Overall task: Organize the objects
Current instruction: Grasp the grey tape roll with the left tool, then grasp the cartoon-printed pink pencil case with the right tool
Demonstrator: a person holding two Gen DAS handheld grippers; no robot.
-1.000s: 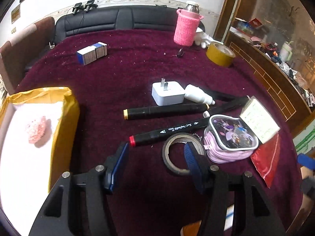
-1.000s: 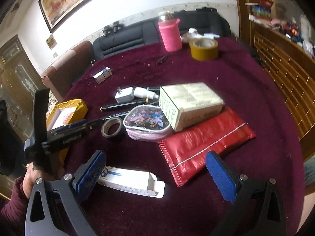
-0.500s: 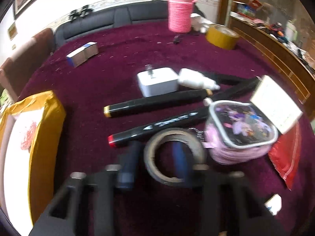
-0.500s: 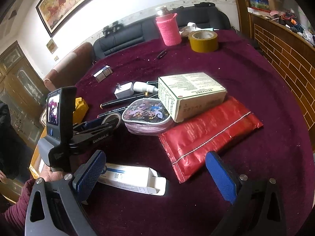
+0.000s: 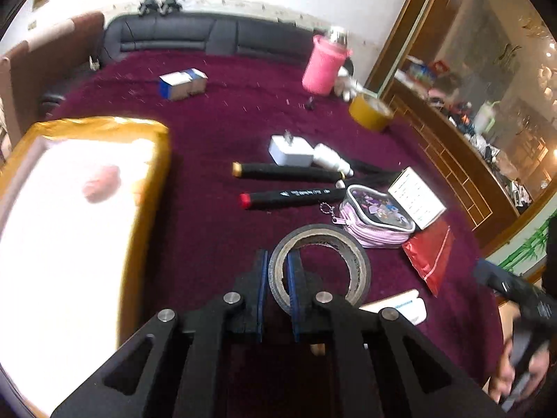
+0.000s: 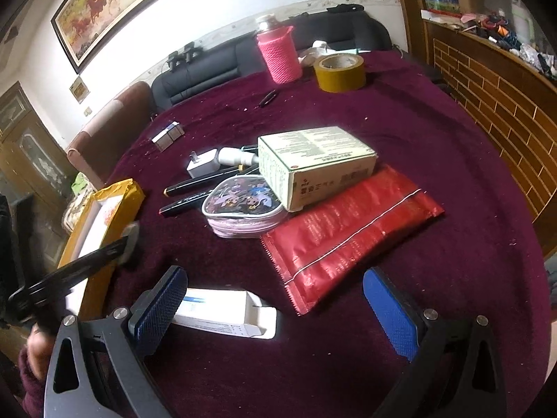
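Since a second ago left gripper [image 5: 277, 287] has clamped the tape ring's [image 5: 322, 269] wall, lifted beside the yellow box [image 5: 146, 188] — right view: right gripper [image 6: 275, 308] spread wide, empty, markers [image 6: 188, 199], pouch [image 6: 243, 209], red packet [image 6: 348, 230] still unsorted.

The left wrist view looks down close over the maroon table [image 5: 216, 132], somewhat blurred, perhaps tilted. The right wrist view faces across it from farther back. Both share the pink pouch [image 5: 377, 219] [image 6: 243, 209].
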